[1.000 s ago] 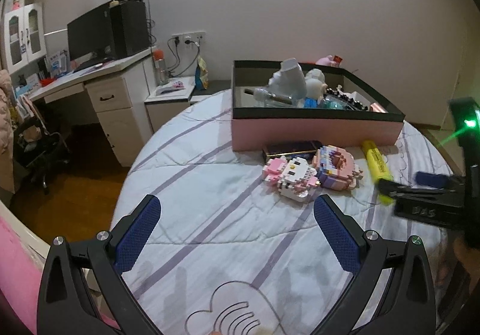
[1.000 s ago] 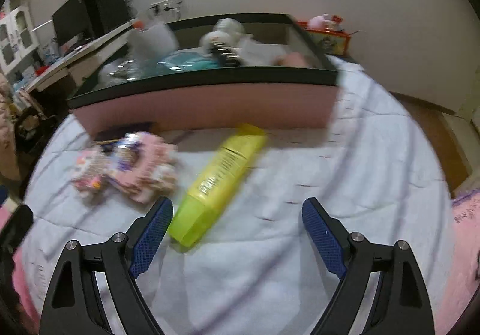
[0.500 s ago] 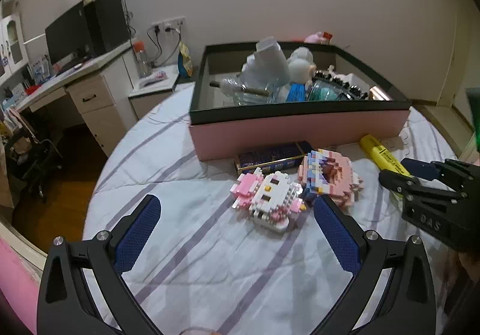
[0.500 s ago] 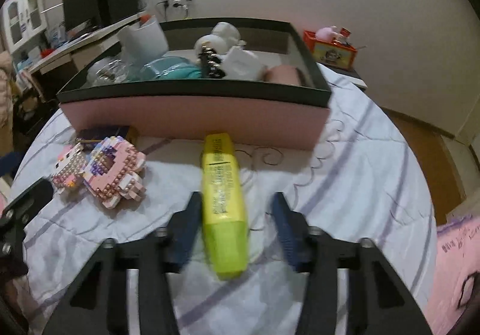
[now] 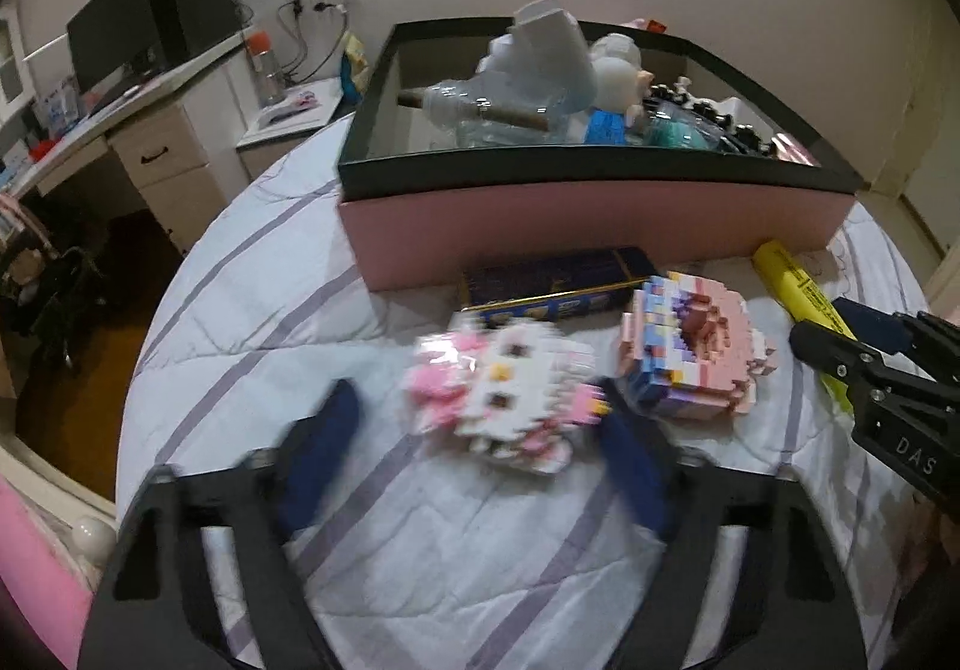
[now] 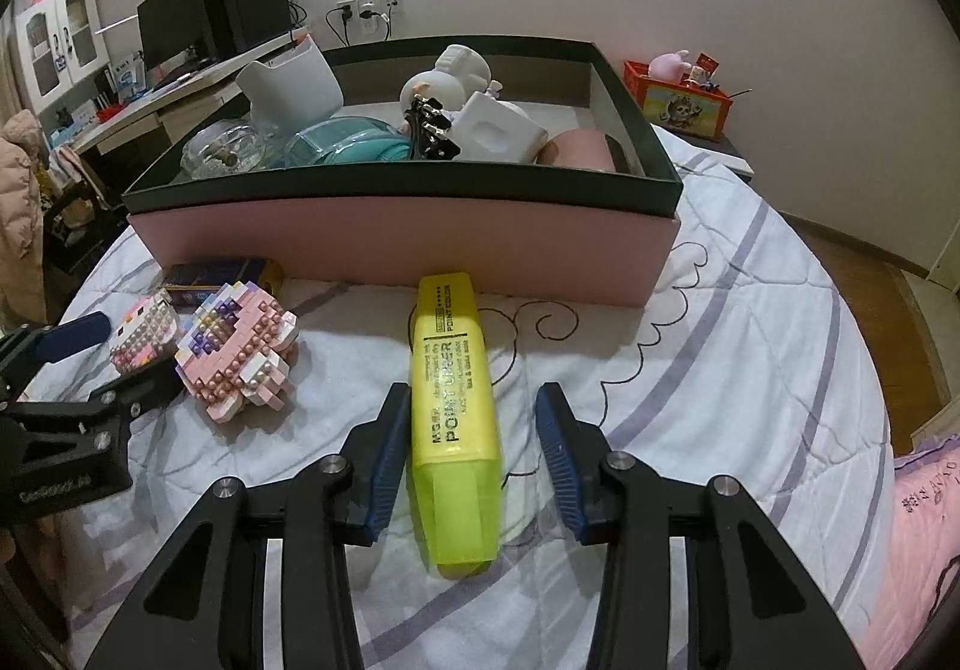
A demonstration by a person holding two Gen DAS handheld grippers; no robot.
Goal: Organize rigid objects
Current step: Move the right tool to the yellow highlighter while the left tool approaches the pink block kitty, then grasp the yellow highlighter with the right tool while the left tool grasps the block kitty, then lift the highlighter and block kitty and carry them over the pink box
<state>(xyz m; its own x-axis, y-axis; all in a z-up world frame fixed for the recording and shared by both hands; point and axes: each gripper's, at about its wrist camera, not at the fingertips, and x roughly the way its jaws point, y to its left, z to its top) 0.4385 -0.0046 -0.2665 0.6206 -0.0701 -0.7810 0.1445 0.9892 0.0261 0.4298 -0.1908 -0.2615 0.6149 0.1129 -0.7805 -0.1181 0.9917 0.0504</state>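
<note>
A yellow highlighter (image 6: 454,412) lies on the bed between my right gripper's (image 6: 474,430) fingers; the left pad touches it, the right pad stands apart, so the jaws are open. It also shows in the left wrist view (image 5: 801,298). My left gripper (image 5: 474,442) is open around a white and pink block cat figure (image 5: 504,388), blurred by motion. A pink block figure (image 5: 690,346) lies beside it. Behind stands a pink box with a black rim (image 5: 594,226) (image 6: 396,232) holding several objects.
A dark blue flat case (image 5: 552,280) lies against the box front. A desk with monitor (image 5: 120,52) and a nightstand (image 5: 288,124) stand left of the bed. An orange toy box (image 6: 678,97) sits at the right. The striped bedspread (image 6: 750,346) slopes off on both sides.
My left gripper has moved forward and narrowed around the cat figure. My right gripper has moved along the highlighter, with its jaws partly closed from wide open.
</note>
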